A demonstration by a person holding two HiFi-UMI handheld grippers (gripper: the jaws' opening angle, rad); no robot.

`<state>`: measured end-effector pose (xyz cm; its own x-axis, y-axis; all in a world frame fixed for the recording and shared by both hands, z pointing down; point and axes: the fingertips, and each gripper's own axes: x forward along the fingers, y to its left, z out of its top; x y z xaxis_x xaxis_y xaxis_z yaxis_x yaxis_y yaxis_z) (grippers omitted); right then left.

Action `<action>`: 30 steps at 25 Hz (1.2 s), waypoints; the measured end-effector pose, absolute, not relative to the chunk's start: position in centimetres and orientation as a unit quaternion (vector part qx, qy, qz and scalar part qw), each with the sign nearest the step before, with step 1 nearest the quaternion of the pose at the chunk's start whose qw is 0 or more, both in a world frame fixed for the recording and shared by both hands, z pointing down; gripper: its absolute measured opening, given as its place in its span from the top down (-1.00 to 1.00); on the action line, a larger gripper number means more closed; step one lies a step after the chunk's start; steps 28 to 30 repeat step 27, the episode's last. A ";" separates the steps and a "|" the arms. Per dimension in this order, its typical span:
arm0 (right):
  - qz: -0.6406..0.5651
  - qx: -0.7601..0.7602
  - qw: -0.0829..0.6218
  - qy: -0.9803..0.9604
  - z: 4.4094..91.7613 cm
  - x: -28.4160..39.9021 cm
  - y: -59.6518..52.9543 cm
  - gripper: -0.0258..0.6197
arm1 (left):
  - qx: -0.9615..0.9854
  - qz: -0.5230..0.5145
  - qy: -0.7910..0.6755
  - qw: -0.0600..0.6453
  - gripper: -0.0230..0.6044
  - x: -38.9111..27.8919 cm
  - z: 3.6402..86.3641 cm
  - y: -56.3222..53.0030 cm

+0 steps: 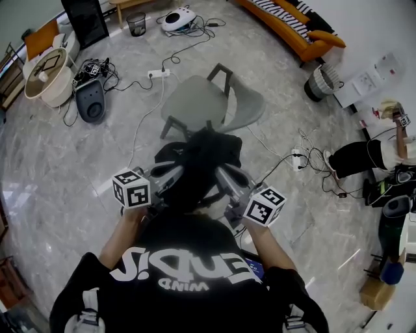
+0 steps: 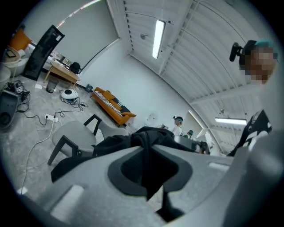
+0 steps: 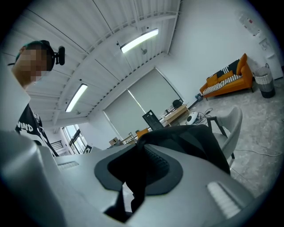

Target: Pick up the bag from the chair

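A black bag (image 1: 203, 162) hangs in the air in front of the person, clear of the grey chair (image 1: 208, 101) beyond it. My left gripper (image 1: 170, 179) is shut on the bag's left side, black fabric (image 2: 148, 166) pinched between its jaws. My right gripper (image 1: 229, 182) is shut on the bag's right side, a dark strap (image 3: 133, 177) running down through its jaws. The bag (image 3: 186, 137) bulges above the right jaws. The chair's seat (image 2: 73, 133) is bare in the left gripper view.
A power strip (image 1: 158, 73) and cables lie on the marble floor beyond the chair. An orange sofa (image 1: 292, 26) stands far right, a bin (image 1: 321, 81) near it. A person (image 1: 364, 156) sits on the floor at right. A vacuum robot (image 1: 179, 18) rests at the back.
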<state>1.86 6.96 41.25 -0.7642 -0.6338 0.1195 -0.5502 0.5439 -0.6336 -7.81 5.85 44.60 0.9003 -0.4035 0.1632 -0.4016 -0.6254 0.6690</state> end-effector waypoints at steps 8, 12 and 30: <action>-0.338 -0.335 0.063 0.877 40.9 2.1 7.1 0.76 | 0.902 0.001 -0.222 0.371 0.84 -7.4 44.1 6.3; -0.339 -0.332 0.066 0.878 40.8 2.3 7.3 0.76 | 0.901 0.003 -0.223 0.373 0.84 -7.2 44.0 6.5; -0.333 -0.325 0.078 0.882 40.0 1.7 6.9 0.76 | 0.904 -0.004 -0.218 0.368 0.84 -7.6 43.4 6.6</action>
